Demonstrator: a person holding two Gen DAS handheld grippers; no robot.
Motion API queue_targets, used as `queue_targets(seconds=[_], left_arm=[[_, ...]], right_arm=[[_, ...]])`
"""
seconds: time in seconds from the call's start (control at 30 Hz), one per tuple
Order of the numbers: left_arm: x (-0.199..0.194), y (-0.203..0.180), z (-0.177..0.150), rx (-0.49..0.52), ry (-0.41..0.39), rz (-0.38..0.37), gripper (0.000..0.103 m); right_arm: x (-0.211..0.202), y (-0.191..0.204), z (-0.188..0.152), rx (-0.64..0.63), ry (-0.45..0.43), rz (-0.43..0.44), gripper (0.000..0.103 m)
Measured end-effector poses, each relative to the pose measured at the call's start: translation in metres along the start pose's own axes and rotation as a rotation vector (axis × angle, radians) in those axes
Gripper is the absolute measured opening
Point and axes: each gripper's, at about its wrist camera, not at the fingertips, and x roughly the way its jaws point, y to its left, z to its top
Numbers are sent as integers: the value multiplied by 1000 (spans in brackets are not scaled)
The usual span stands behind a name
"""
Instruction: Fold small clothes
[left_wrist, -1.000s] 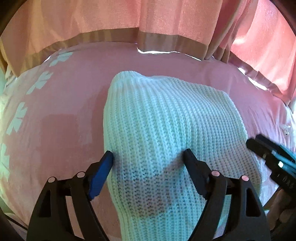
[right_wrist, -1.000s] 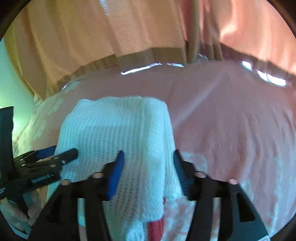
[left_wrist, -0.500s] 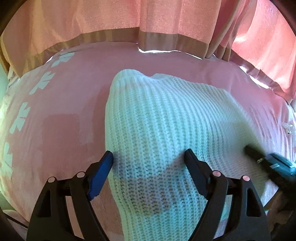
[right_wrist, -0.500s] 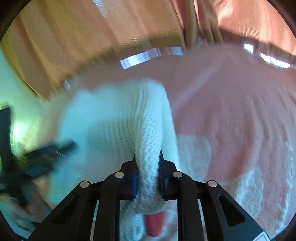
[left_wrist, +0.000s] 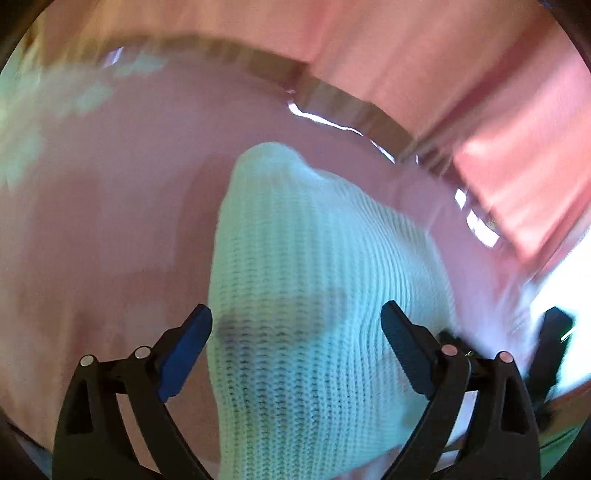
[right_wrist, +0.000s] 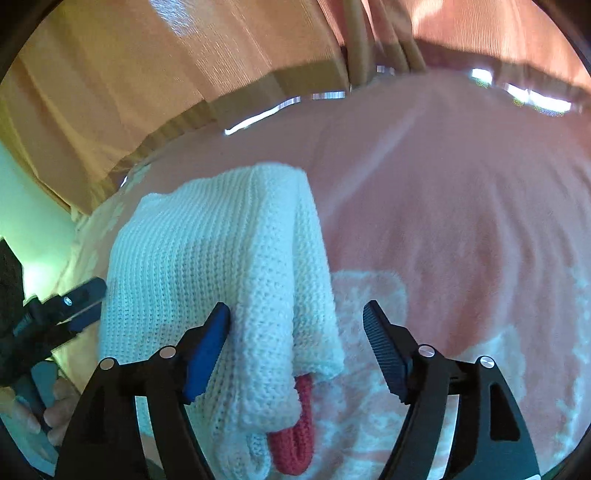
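Pink bed; both my hand-held grippers, left and right, opening, released; folded sweater between right's jaws may snag, unfold.

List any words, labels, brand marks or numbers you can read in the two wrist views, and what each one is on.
None can be read.
White knit garment: no tag or print showing, only a red knit piece poking out underneath.
Pink bedcover: pale shapes only, no lettering.
Left gripper: something small and pale on its body in the right wrist view, too blurred to read.
Curtain: plain.
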Motion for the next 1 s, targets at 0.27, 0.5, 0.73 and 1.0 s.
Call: queue_targets(seconds=[0.27,0.5,0.73,1.0], left_arm=[[45,36,-3,-181,145,-165,91],[53,13,0,-77,149,-120,78],[16,-22,6,50,110,-134,46],[-79,-140,7,360,28,-357,45]], right_arm=[[39,-7,1,123,151,155,83],[48,3,5,138,139,246,43],[-10,14,-1,130,-29,278,30],[-168,28,-19,73,-368,156,30]])
